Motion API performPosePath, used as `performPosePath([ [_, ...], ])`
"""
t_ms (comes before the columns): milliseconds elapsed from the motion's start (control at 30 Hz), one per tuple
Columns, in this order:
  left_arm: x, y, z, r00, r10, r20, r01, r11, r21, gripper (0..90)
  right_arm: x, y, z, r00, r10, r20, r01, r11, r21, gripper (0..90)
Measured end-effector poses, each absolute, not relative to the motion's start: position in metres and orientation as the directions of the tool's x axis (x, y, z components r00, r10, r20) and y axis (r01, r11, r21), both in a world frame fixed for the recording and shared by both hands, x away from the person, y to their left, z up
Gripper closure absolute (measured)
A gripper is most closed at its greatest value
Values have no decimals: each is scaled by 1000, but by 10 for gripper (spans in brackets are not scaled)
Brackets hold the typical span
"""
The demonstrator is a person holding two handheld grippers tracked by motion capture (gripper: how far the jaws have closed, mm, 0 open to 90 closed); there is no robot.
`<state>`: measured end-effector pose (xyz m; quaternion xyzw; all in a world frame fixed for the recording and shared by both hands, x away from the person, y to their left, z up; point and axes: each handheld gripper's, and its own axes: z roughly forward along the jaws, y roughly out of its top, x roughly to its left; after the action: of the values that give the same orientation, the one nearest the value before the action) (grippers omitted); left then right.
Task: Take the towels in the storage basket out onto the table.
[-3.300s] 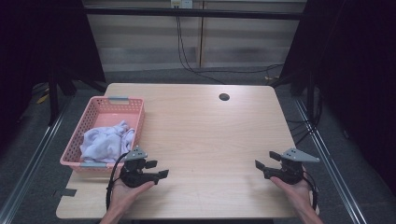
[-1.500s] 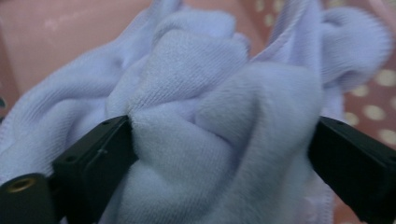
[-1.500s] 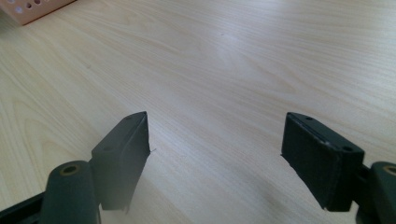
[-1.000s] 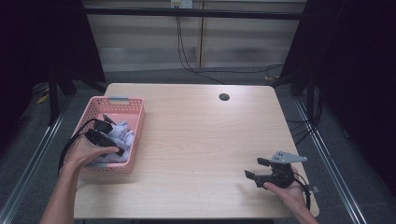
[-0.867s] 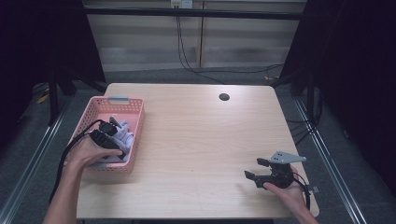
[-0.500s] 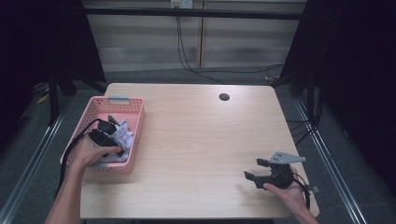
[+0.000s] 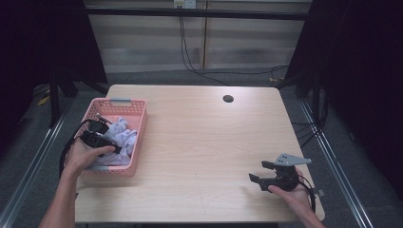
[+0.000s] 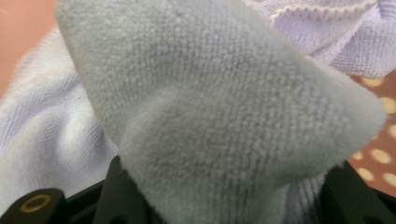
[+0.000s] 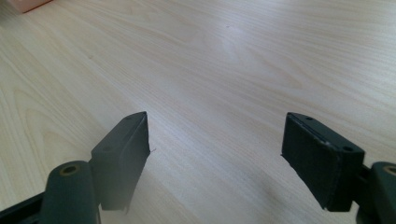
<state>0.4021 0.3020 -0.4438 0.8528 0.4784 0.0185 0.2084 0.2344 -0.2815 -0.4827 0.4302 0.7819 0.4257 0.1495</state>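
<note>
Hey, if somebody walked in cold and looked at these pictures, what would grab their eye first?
Probably the pink plastic basket at the left edge of the pale wooden table, heaped with pale lilac terry cloths. The left gripper reaches into it, its jaws just closing around a fold of grey-green cloth. The right gripper waits open over bare wood at the near right corner.

A lab: bare wooden table (image 7: 199,142) between black curtains (image 7: 361,71).
</note>
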Motion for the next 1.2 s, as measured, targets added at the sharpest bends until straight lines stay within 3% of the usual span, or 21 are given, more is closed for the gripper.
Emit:
performPosePath([
  [467,392,328,-415,506,822,-261,784,-312,536,507,234,-283,-481,-582,802,134,547,264,794,229],
  [1200,369,330,-365,534,805,-259,661,-206,722,496,233,-285,-481,-582,802,136,545,261,797,229],
])
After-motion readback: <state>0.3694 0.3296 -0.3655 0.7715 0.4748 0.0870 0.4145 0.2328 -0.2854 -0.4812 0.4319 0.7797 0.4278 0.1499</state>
